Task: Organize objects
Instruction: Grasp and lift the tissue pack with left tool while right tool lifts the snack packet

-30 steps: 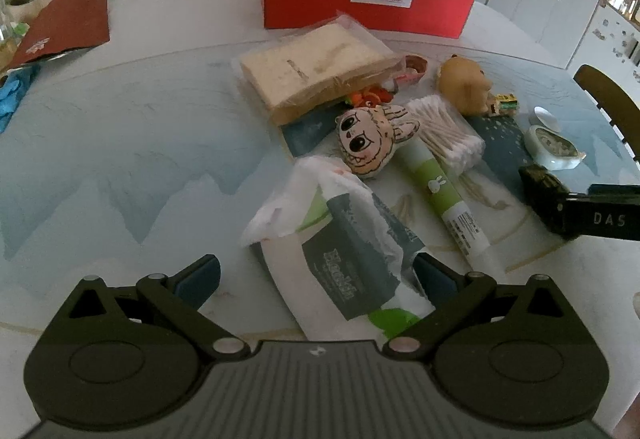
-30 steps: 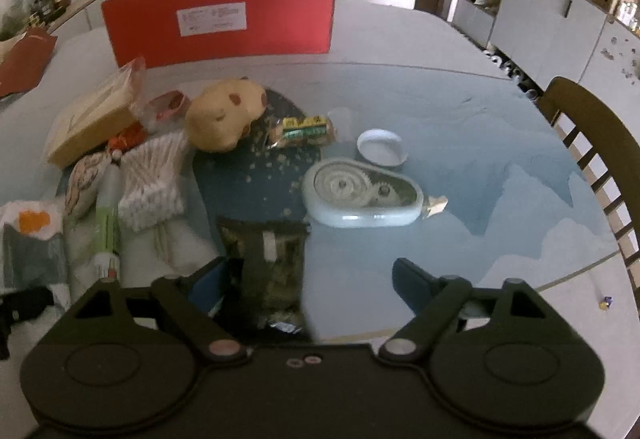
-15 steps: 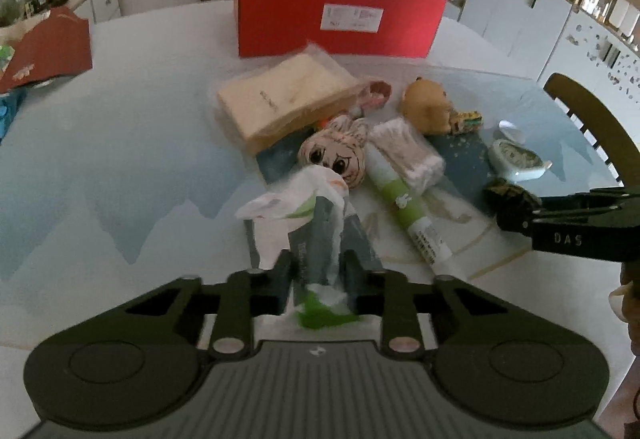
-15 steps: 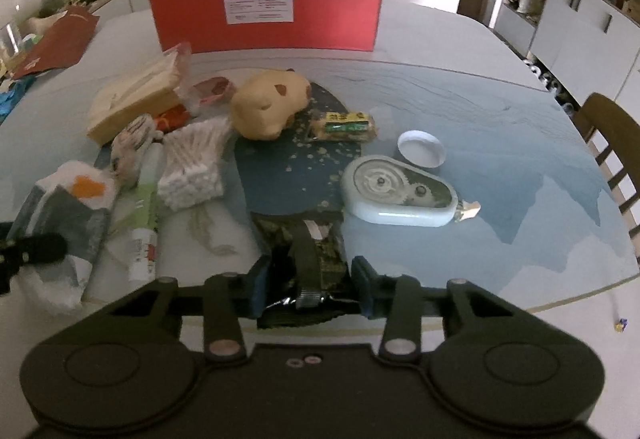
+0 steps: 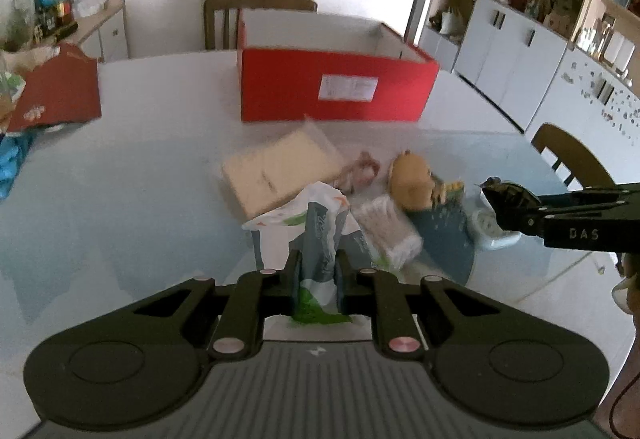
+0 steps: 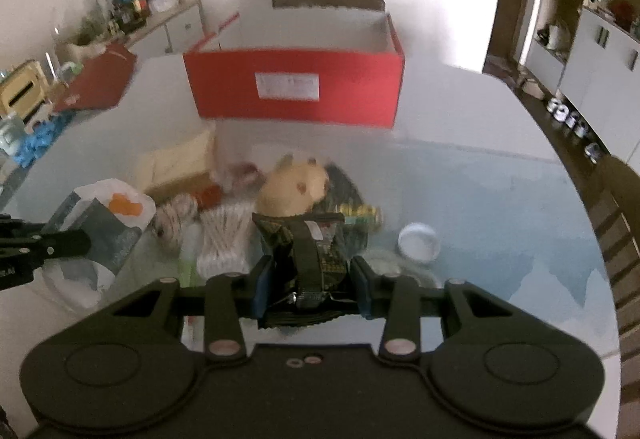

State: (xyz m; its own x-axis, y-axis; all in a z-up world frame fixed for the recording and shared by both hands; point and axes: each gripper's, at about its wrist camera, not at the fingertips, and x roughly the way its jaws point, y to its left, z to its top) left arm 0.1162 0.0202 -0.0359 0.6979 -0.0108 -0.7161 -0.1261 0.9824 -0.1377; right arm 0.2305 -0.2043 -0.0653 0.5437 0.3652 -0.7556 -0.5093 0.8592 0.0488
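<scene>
Above the table (image 5: 120,199), both grippers carry a load, each pinched at the near end so the rest hangs or juts forward in plain sight of its camera. Left gripper (image 5: 318,279) is clamped tight on a crumpled white, grey and green plastic bag (image 5: 320,227); the thin film has bunched into a narrow fold between the pads, which is probably why the jaws have had to come almost fully together to get any hold. Right gripper (image 6: 312,281) is closed on a dark snack packet (image 6: 308,243), the pads pressing its 2 side edges, so the jaws stand wider around the packet's breadth. Beyond them an open red box (image 5: 336,91) sits on the far part of the table, well apart from both loads and open at the top; judging by the task, it is the likely place for these things. Between the grippers and the box lies the rest of the clutter: a flat beige pack in clear wrap (image 5: 276,171), a yellow plush toy (image 6: 296,187), a bundle of cotton swabs (image 6: 224,235) and a small white lid (image 6: 418,243). Both views are blurred, so finer detail on the table cannot be told.
</scene>
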